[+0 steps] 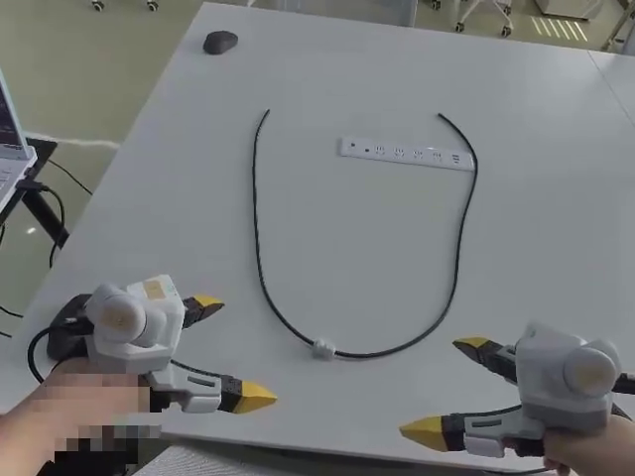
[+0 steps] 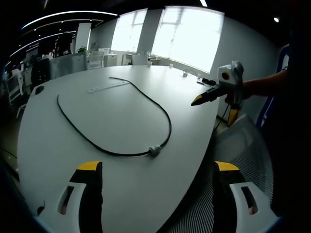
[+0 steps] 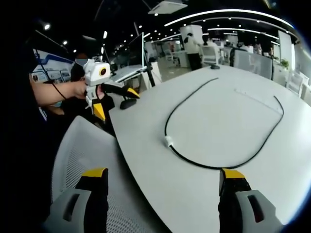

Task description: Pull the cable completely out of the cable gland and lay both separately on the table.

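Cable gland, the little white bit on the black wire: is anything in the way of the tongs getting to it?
Nothing visible. Bare table lies between the cable gland and both the left tongs and right tongs, which are open. The power strip lies farther back.

The person stands with a hand-held gripper in each hand, both held low in front of the body and well apart from each other. The left hand-held gripper [image 1: 238, 349] is clasped from behind by the left hand [image 1: 94, 397]. Its yellow-tipped jaws are spread wide and angled inward to the person's right. The right hand-held gripper [image 1: 440, 387] sits in the right hand [image 1: 585, 451], its jaws gaping just as wide and angled inward to the left. The right forearm [image 2: 262, 82] and the left forearm [image 3: 48, 92] are bare and each reaches forward to its gripper.
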